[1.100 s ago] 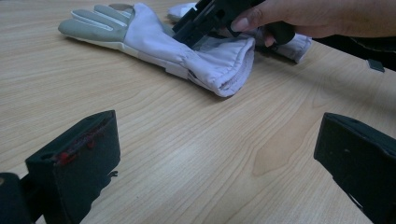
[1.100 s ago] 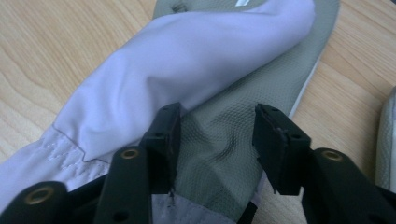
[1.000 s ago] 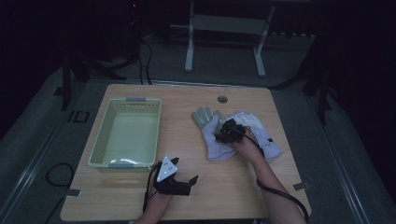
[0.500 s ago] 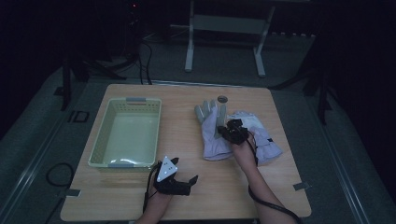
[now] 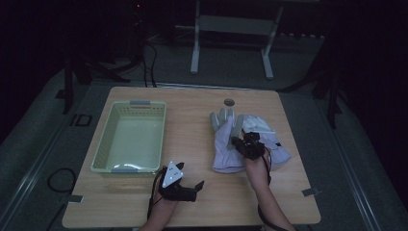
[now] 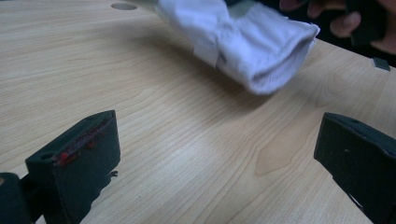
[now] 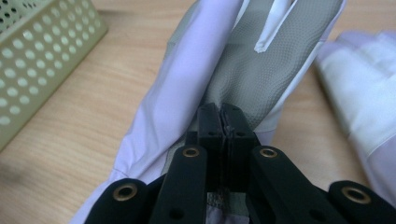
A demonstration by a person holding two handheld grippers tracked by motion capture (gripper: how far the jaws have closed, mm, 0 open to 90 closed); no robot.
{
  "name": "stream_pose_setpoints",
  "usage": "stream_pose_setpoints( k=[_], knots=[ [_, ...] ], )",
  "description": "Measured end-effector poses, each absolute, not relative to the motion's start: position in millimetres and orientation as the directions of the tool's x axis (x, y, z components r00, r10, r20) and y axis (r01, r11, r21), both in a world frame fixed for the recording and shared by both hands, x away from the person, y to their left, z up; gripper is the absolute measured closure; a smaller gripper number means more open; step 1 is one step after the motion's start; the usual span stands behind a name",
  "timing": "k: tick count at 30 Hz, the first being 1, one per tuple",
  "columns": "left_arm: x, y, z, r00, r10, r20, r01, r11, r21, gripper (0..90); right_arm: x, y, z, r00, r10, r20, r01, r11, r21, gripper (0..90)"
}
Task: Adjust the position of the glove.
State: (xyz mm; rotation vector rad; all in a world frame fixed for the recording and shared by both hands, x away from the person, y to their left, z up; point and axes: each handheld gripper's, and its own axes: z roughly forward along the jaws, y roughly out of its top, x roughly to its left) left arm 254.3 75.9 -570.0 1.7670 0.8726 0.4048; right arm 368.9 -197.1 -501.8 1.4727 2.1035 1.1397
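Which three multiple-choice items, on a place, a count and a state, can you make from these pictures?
1. Where is the basket?
A. left half of the table
B. right half
C. on the floor

2. How many gloves?
A. one
B. two
C. four

3. How are the right tongs?
A. wide open
B. shut on the left glove
C. lying on the table

Answers:
1 A, it stands left of the gloves.
2 B, a second glove lies beside the first.
3 B, its jaws meet on the grey palm fabric.
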Motion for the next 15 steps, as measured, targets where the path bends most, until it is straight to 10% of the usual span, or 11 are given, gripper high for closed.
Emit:
stream_pose_setpoints(
  k=[15],
  knots=[
    [254.1, 75.5, -570.0, 0.676, 0.725, -0.135, 0.358, -0.162, 0.919, 0.6, 383.9, -195.3, -539.5, -0.423, 0.895, 0.143, 0.692, 0.217, 0.688, 85.3]
  ],
)
